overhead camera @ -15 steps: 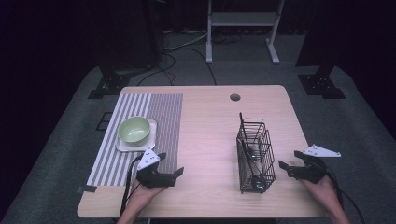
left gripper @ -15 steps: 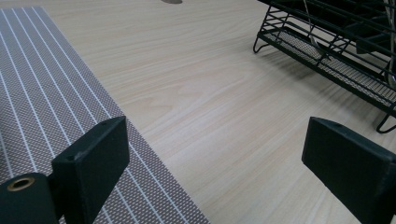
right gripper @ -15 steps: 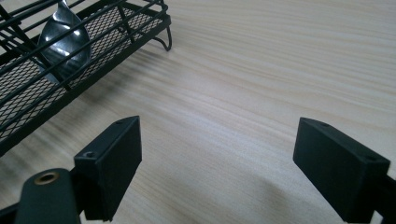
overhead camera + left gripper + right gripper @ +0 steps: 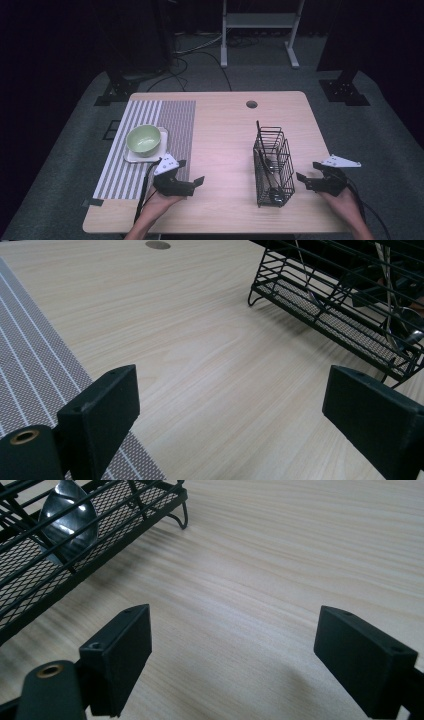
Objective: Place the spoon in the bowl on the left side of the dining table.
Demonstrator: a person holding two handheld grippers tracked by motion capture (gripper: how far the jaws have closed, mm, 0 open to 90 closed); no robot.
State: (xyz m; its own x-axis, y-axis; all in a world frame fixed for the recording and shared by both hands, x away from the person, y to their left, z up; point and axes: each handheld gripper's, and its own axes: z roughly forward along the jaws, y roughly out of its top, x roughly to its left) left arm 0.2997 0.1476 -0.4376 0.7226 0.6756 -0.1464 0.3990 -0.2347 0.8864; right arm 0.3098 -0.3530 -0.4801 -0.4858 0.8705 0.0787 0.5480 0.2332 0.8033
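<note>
Wire basket point(image 4: 273, 167), black, standing lower right of centre in the high view on the wooden table point(image 4: 225, 125) — long axis running from the near edge toward the far one, cutlery upright inside, a spoon point(image 4: 67, 515) showing through the mesh at upper left of the right gripper view. Right gripper point(image 4: 314, 176), lower right of the frame, sits just beside the basket's right wall and points at it; the nearer tool by a clear margin. Jaws spread wide, holding nothing, touching nothing, bare wood between them. Left gripper point(image 4: 189, 174), lower left of centre, at the edge of the striped placemat point(image 4: 150, 107), well apart from the basket, which lies off to its right across open table. Jaws likewise wide and empty. Green bowl point(image 4: 143, 139) on a pale square plate point(image 4: 161, 145), mid-left on the mat, just beyond the left gripper — untouched. Judgement: the basket or its cutlery falls to the right hand, a short reach leftward.
</note>
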